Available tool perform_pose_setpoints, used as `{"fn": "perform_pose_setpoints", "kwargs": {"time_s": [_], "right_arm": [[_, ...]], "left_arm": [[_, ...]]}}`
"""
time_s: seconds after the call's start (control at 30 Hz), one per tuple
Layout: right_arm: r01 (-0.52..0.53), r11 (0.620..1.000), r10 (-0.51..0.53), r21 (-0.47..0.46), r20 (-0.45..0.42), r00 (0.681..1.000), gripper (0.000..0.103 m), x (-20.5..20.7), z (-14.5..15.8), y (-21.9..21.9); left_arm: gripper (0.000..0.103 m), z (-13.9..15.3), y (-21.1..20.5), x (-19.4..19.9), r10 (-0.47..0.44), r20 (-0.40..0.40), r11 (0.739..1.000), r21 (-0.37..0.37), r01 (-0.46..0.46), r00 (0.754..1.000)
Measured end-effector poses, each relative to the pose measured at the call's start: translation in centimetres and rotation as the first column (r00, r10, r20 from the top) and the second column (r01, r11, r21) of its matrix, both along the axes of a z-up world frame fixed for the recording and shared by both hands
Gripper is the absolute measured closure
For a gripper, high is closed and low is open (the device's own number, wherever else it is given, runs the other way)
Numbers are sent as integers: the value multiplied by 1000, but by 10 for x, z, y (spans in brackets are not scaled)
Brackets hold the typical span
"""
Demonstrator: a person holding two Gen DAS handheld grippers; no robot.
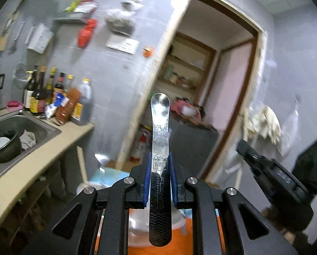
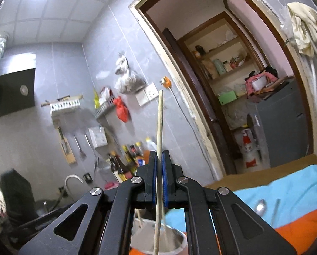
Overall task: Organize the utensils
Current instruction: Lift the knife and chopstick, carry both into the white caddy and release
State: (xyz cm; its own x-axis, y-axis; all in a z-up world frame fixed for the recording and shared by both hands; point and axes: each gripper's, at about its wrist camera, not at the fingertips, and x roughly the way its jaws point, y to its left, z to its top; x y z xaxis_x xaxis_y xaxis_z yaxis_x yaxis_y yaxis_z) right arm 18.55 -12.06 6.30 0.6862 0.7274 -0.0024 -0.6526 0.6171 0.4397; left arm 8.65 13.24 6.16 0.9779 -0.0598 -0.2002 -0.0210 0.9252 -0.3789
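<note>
Now | L gripper (image 1: 160,165) clamps spoon (image 1: 160,127) | R gripper (image 2: 159,161) clamps chopstick (image 2: 159,127) (upright) | tiled kitchen wall (image 1: 115,74)

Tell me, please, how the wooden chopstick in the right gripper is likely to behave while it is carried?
The chopstick looks thin and stiff, so probably light and unlikely to droop. The right gripper pinches it partway along its length, so it may pivot between the fingers if bumped. Being smooth and slim, it could slip.
</note>
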Motion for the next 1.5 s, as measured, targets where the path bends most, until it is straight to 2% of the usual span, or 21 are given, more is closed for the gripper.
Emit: {"fn": "perform_pose_setpoints", "kwargs": {"time_s": [0.2, 0.37, 0.73, 0.9, 1.1, 1.3, 1.5], "right_arm": [[7, 1000, -7, 6, 14, 1000, 100, 9, -14, 27], [18, 1000, -17, -13, 18, 1000, 100, 11, -31, 37], [-3, 998, 7, -70, 53, 999, 100, 11, -47, 57], [-15, 991, 23, -132, 64, 998, 100, 7, -55, 70], [-14, 985, 25, -173, 63, 998, 99, 5, -57, 76], [-16, 979, 27, -203, 51, 998, 99, 3, -57, 75], [-24, 975, 29, -220, 19, 999, 94, 5, -55, 72]], "left_arm": [[90, -23, 60, 17, 64, 35, 993, -99, -60, 997], [90, -44, 76, 29, 69, 44, 988, -138, -63, 997], [90, -70, 63, 39, 100, 45, 993, -73, -97, 994], [90, -81, 61, 41, 111, 34, 992, -66, -108, 993], [90, -86, 57, 41, 105, 29, 994, -34, -104, 994], [89, -89, 51, 40, 70, -9, 998, 6, -70, 998], [89, -87, 54, 38, 49, -46, 999, -9, -50, 998]]}}
